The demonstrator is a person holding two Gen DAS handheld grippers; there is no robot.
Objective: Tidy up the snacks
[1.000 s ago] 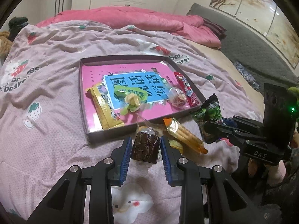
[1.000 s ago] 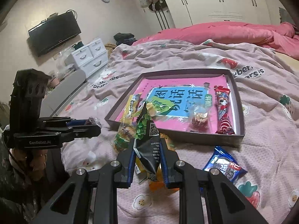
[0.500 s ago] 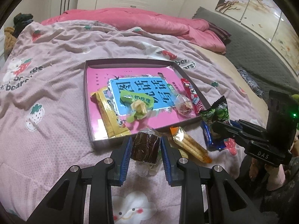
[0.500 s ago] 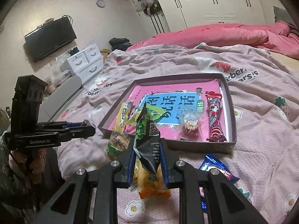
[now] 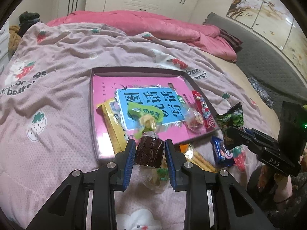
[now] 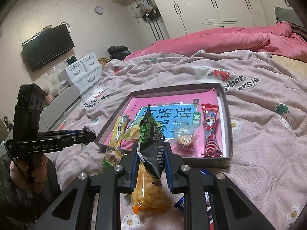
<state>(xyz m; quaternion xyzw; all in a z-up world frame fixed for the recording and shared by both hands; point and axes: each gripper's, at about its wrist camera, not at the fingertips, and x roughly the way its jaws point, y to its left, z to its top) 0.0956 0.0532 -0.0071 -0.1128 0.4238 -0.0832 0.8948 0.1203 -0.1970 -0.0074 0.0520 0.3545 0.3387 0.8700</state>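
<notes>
- Setting: bedroom in a home.
- Bed covered by a pale pink strawberry-print sheet (image 6: 172, 72); rumpled pink duvet (image 5: 145, 25) piled at the far side.
- White built-in wardrobe (image 6: 209, 3) along the far wall.
- Wall-mounted television (image 6: 48, 47), white drawer unit (image 6: 84, 71) below it, round wall clock (image 6: 99, 10).
- Grey mat (image 5: 264, 57) beside the bed.

bed (image 5: 57, 99) | tray (image 5: 92, 115); breadsticks (image 5: 199, 159); blue packet (image 5: 220, 151)
</notes>
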